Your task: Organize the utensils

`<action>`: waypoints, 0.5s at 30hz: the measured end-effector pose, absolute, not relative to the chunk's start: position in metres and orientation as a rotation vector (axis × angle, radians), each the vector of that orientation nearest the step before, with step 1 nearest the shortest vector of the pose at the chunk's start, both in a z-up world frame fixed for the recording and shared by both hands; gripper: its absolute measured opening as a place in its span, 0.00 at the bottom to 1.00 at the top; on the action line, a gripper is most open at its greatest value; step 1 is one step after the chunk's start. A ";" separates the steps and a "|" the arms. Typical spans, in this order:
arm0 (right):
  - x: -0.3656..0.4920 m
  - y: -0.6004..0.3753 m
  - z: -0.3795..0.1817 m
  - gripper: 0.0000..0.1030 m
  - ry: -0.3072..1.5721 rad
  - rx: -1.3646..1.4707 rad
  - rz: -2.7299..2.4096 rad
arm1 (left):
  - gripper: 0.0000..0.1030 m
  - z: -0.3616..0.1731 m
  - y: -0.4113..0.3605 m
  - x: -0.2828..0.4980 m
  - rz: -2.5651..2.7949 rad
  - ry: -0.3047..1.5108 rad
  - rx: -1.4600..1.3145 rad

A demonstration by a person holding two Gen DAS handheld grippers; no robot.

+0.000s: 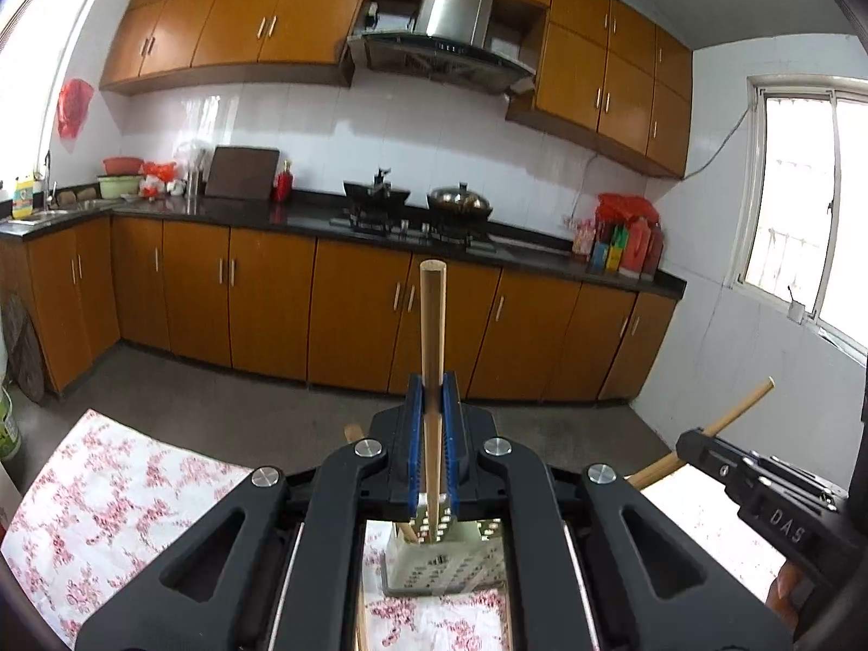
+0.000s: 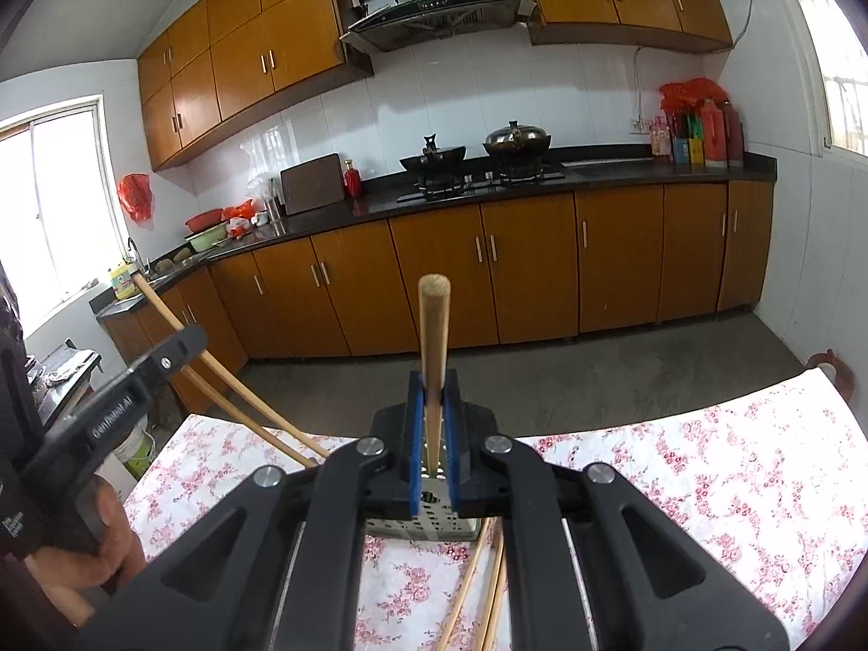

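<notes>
My left gripper (image 1: 433,390) is shut on a wooden chopstick (image 1: 432,325) that stands upright, its lower end in a perforated metal utensil holder (image 1: 434,569) on the flowered tablecloth. My right gripper (image 2: 433,388) is shut on another wooden chopstick (image 2: 434,336), also upright over the same holder (image 2: 434,510). The right gripper shows at the right of the left wrist view (image 1: 705,447) with its chopstick (image 1: 743,407). The left gripper shows at the left of the right wrist view (image 2: 179,347). More chopsticks (image 2: 477,586) lie on the cloth beside the holder.
The table carries a white cloth with pink flowers (image 2: 732,477). Beyond it is grey floor (image 2: 597,374), then orange cabinets (image 2: 531,266) under a black counter with a stove and pots (image 2: 515,141). A white bucket (image 2: 135,447) stands by the table's left corner.
</notes>
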State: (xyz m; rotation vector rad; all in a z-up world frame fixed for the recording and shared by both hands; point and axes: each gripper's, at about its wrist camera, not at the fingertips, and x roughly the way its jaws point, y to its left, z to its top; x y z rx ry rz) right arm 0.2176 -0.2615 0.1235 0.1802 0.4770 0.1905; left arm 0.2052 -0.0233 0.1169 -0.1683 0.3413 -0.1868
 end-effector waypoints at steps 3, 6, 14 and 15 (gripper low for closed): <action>0.213 -0.263 0.125 0.12 0.468 0.189 0.185 | 0.08 0.118 -0.018 0.200 -0.193 0.346 -0.178; 0.200 -0.269 0.132 0.14 0.438 0.200 0.170 | 0.13 0.124 -0.012 0.195 -0.194 0.342 -0.184; 0.159 -0.304 0.132 0.18 0.395 0.216 0.073 | 0.28 0.137 0.013 0.164 -0.176 0.314 -0.195; 0.155 -0.309 0.127 0.18 0.403 0.210 0.057 | 0.28 0.135 0.016 0.161 -0.170 0.316 -0.195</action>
